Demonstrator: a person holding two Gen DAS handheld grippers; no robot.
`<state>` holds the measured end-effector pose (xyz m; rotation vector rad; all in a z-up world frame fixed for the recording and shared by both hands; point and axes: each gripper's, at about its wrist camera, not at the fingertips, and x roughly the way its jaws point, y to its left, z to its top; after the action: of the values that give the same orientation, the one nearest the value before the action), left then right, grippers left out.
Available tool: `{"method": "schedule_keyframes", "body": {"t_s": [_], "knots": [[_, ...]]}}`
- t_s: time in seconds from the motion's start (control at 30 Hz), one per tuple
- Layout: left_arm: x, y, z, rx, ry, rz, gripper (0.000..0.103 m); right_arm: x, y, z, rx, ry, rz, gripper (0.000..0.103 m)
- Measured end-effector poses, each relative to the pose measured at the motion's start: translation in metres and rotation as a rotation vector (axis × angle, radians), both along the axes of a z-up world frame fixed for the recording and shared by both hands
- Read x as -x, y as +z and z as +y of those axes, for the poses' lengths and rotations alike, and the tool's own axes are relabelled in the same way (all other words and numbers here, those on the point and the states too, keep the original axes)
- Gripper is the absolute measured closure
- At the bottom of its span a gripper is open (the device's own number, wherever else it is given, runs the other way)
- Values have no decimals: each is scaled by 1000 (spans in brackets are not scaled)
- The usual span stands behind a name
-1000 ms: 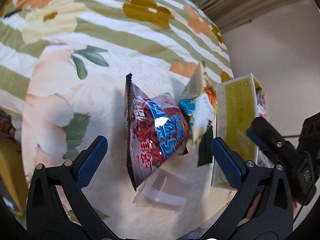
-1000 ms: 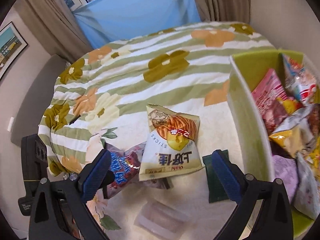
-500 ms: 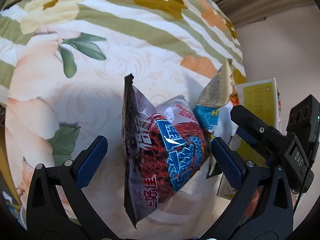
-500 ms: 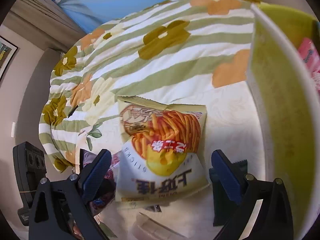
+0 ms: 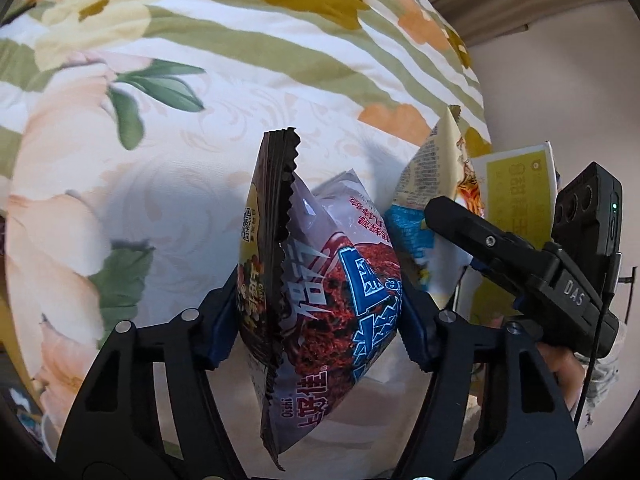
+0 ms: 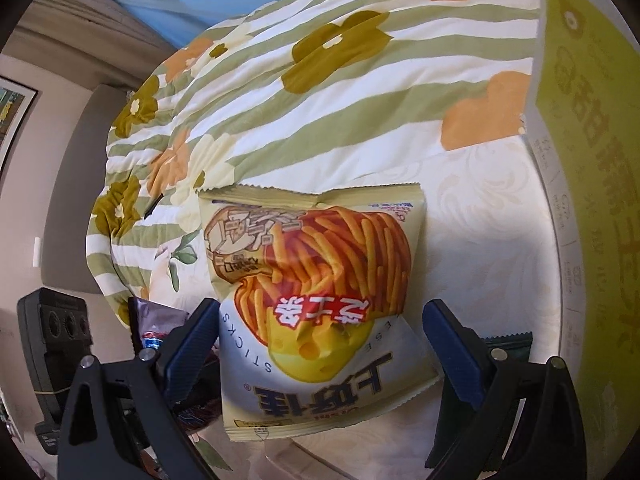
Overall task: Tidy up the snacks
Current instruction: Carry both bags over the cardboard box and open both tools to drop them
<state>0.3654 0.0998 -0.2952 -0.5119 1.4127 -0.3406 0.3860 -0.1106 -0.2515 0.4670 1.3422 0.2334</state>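
My left gripper (image 5: 320, 320) is shut on a purple snack bag with red and blue print (image 5: 320, 300), which stands on edge between the pads. In the right wrist view a yellow cheese sticks bag (image 6: 320, 304) lies between the two pads of my right gripper (image 6: 322, 344), which is open around it. That same bag (image 5: 432, 200) shows to the right in the left wrist view, next to the right gripper's body. The purple bag (image 6: 160, 328) peeks in at lower left of the right wrist view. The yellow-green snack box (image 6: 592, 160) stands at the right.
Everything rests on a floral striped bedcover (image 5: 200, 100). A dark green packet (image 6: 512, 344) lies by the box wall, behind my right finger. A clear plastic packet lies under the bags. Curtains and a wall lie beyond the bed.
My left gripper has closed on the purple bag after moving in on it. My right gripper has moved forward so that the cheese sticks bag sits between its pads, and these have drawn inward.
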Motion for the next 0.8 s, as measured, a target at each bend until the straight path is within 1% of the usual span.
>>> {"method": "schedule_keyframes", "body": {"t_s": [0.03,0.17,0.23,0.3,0.37,0.4,0.43,0.47,0.63,0.8], "knots": [[0,1,2,-6,4,-2,40,-1,-1,2,3,6,1,4],[4,5,18,-27,31,-5,40,-2,-5,6,-4,24,5,14],[8,6,26,-32,46,-6,40,-1,-6,10,-4,32,3,16],[13,8,35,-34,63,-8,40,0,-5,12,1,39,-2,21],[19,10,44,-31,77,-8,40,2,-3,15,1,47,-11,31],[21,12,48,-31,84,-11,40,3,-2,15,1,50,-14,33],[24,13,51,-32,89,-15,40,4,-1,17,-1,55,-18,40],[27,16,55,-33,95,-21,40,6,1,18,-1,59,-23,43],[39,33,67,-42,107,-58,40,19,13,22,7,49,-54,45],[54,71,74,-67,97,-137,40,41,51,28,33,48,-143,46]]}}
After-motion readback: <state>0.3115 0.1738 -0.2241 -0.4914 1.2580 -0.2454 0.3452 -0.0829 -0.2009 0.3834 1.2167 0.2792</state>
